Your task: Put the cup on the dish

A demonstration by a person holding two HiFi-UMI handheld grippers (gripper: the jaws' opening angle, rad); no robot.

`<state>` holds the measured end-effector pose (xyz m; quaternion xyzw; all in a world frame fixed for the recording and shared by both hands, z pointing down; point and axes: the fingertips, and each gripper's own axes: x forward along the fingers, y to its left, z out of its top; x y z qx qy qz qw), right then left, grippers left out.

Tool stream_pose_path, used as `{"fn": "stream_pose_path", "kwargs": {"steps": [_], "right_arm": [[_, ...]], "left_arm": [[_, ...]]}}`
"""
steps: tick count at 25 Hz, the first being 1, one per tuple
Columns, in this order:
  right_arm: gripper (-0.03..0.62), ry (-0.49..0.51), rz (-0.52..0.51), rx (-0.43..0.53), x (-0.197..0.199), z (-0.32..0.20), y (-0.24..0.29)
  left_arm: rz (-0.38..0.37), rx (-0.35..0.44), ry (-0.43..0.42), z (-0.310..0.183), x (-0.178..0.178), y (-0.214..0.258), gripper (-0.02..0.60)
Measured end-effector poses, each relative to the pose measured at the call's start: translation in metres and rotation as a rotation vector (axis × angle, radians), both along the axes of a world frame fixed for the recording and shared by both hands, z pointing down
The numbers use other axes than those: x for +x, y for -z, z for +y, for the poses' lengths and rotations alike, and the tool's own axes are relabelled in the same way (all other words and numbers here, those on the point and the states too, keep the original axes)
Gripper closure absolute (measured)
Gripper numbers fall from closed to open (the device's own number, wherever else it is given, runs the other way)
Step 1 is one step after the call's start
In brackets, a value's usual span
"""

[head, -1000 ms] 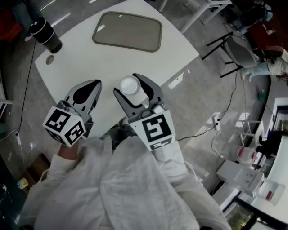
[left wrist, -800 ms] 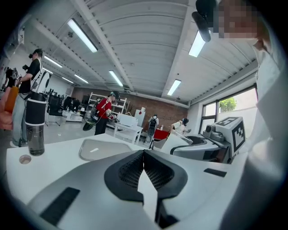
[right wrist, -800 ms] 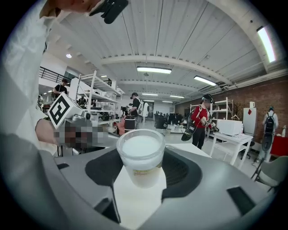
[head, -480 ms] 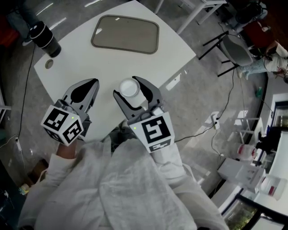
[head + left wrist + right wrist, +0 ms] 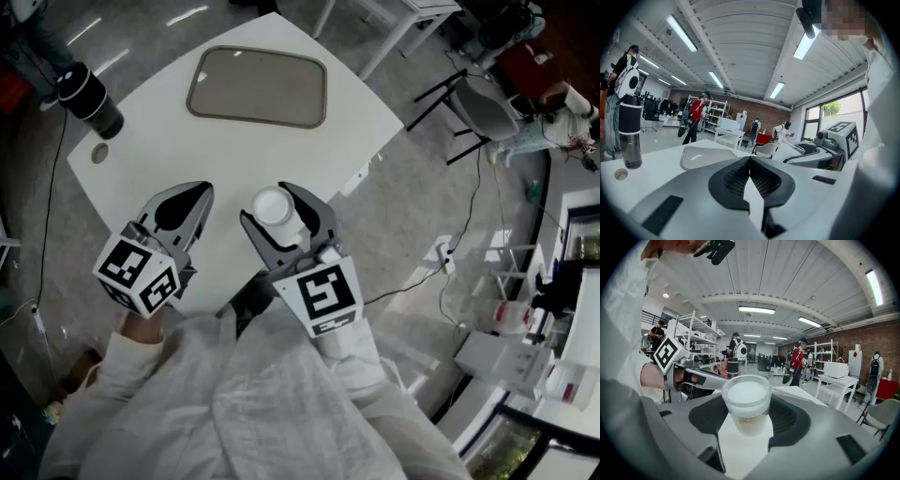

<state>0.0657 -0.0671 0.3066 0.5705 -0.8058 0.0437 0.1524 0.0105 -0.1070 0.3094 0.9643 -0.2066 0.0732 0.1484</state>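
My right gripper point(image 5: 270, 208) is shut on a white paper cup point(image 5: 273, 204), upright above the near edge of the white table point(image 5: 169, 141). In the right gripper view the cup point(image 5: 746, 405) sits between the two jaws of that gripper point(image 5: 746, 420), its open top facing the camera. The dish point(image 5: 258, 86), a grey-brown rectangular tray with rounded corners, lies at the table's far side with nothing on it. It also shows low in the left gripper view as the dish point(image 5: 705, 156). My left gripper point(image 5: 199, 192) hovers left of the cup, shut on nothing; its jaws meet at the tip point(image 5: 750, 161).
A black bottle point(image 5: 89, 86) stands at the table's far left corner, with a small round disc point(image 5: 100, 153) beside it. Right of the table are a grey chair point(image 5: 497, 105) and cables on the floor point(image 5: 450, 234). People stand in the background of both gripper views.
Both grippers keep their pose and the cup stays held. They have drifted slightly toward me, so the dish sits a little farther off in the head view.
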Motion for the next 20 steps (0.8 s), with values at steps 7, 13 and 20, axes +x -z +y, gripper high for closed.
{"fn": "stream_pose_path", "kwargs": {"steps": [7, 13, 20], "right_arm": [[0.324, -0.003, -0.011, -0.016, 0.014, -0.015, -0.005], [0.324, 0.029, -0.022, -0.034, 0.032, -0.050, -0.010], [0.324, 0.088, -0.025, -0.057, 0.065, -0.102, -0.017]], "left_arm": [[-0.017, -0.009, -0.011, -0.015, 0.015, -0.006, 0.572], [-0.028, -0.033, 0.045, -0.052, 0.029, -0.013, 0.574], [-0.029, -0.069, 0.117, -0.096, 0.056, -0.028, 0.572]]}}
